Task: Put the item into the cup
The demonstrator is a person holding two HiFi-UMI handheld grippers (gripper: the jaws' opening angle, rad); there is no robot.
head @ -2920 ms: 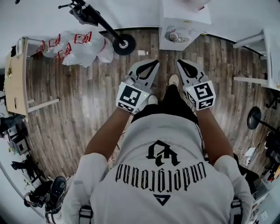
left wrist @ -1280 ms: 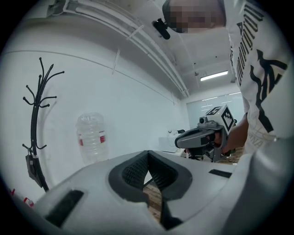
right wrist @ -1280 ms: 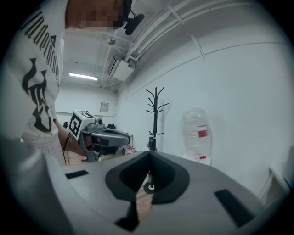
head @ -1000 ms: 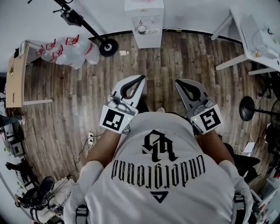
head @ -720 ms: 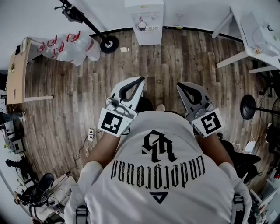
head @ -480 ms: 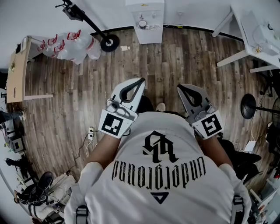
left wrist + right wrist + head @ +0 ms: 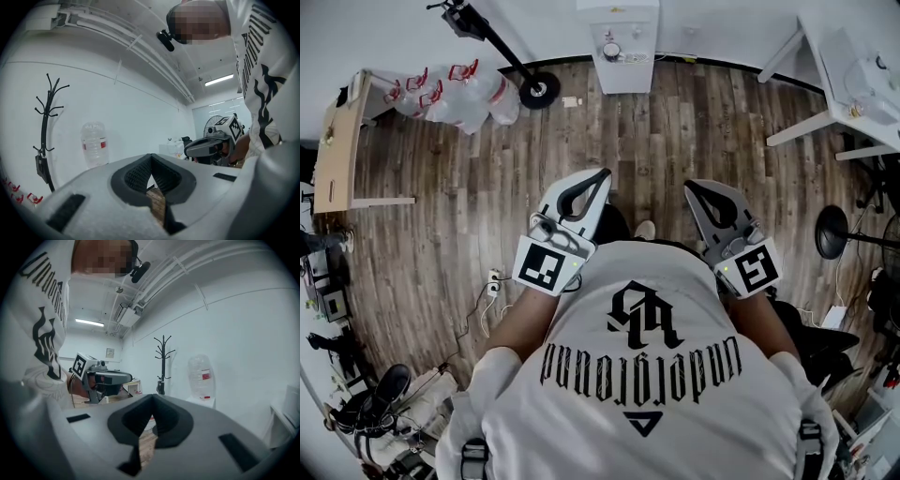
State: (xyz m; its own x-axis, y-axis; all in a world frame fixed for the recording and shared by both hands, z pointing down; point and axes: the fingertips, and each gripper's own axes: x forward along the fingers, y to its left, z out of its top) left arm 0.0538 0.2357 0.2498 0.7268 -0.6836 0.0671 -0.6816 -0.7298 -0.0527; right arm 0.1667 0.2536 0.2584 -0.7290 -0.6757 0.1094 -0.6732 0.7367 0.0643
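The item and the cup cannot be made out in any view, so their look and place cannot be stated.

The left gripper [image 7: 605, 173] is clenched. In the left gripper view its ribbed black pads [image 7: 136, 176] are seen closed tip to tip, with nothing gripped. The right gripper [image 7: 688, 186] is likewise clenched and empty. Both are held side by side but apart at the centre of the head view, just above the person's white printed shirt [image 7: 647, 375], with the jaws directed toward the top of the frame.

A dark wood-plank floor [image 7: 675, 122] is shown beneath them. A white water dispenser [image 7: 623, 47] is placed against the white wall at top centre. A scooter [image 7: 502, 47] and white bags with red markings [image 7: 455, 89] are located at the upper left. A wooden table [image 7: 333, 141] is located at the left edge and a white table [image 7: 853, 84] at the upper right. A black coat rack [image 7: 47, 126] is seen at the left of the left gripper view.
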